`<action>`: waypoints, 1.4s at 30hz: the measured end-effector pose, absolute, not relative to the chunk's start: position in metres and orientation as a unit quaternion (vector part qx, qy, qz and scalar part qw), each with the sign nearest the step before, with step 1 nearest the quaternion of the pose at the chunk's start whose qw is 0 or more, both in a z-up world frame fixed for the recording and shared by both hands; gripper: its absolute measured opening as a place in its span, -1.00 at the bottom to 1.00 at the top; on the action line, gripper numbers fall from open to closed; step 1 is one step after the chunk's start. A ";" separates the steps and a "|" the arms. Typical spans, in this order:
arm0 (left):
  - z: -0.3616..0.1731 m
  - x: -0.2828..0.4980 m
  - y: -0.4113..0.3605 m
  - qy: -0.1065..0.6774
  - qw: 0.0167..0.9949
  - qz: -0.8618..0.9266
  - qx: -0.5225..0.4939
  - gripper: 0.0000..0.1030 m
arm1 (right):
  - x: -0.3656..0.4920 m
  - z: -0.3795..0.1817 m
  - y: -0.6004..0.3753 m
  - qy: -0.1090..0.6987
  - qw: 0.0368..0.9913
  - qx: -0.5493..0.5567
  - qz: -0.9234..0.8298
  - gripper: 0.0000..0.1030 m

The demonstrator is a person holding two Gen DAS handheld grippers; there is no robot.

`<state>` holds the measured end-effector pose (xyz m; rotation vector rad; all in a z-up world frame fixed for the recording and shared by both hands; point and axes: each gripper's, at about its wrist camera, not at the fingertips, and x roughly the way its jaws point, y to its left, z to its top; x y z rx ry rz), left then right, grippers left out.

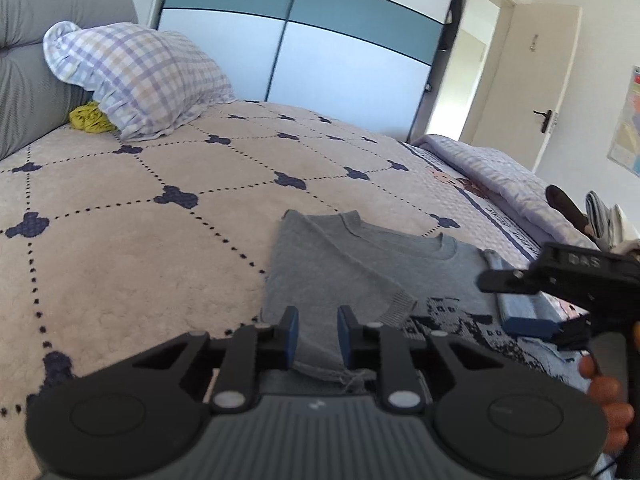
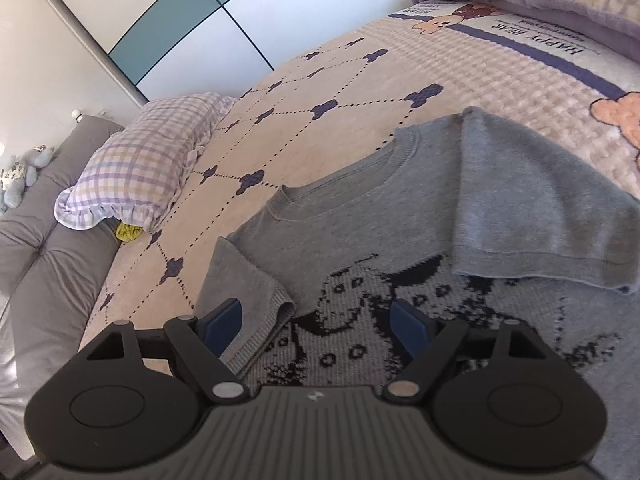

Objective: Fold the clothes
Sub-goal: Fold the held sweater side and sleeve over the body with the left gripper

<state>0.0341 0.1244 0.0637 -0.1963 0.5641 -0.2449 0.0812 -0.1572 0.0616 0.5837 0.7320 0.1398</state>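
Note:
A grey knit sweater (image 2: pixel 380 220) with a dark dog pattern lies flat on the bed, both short sleeves folded in over its front. In the left wrist view the sweater (image 1: pixel 352 272) lies just ahead. My left gripper (image 1: pixel 318 334) is part open, with the sweater's left folded edge lying between its jaws, not clamped. My right gripper (image 2: pixel 316 322) is wide open just above the lower front of the sweater, its left finger (image 2: pixel 222 320) by the left sleeve cuff. It also shows at the right of the left wrist view (image 1: pixel 520 304).
The bed has a beige quilt (image 1: pixel 120 260) with dark clover marks. A checked pillow (image 1: pixel 140 76) and a yellow-green cloth (image 1: pixel 90 118) lie by the grey headboard (image 1: pixel 24 80). A folded lilac blanket (image 1: pixel 500 176) lies at the far side. A wardrobe (image 1: pixel 320 40) stands behind.

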 end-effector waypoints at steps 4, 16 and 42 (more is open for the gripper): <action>0.058 0.028 0.122 0.290 0.942 -0.158 -0.059 -0.63 | 0.088 0.050 -0.148 0.382 0.879 0.281 0.053 0.51; 0.034 0.043 0.126 0.324 0.938 -0.096 0.072 -0.59 | 0.076 0.062 -0.144 0.364 0.894 0.257 0.055 0.51; 0.038 0.049 0.187 0.325 0.941 -0.061 -0.067 -0.88 | 0.070 0.068 -0.160 0.346 0.888 0.296 0.062 0.51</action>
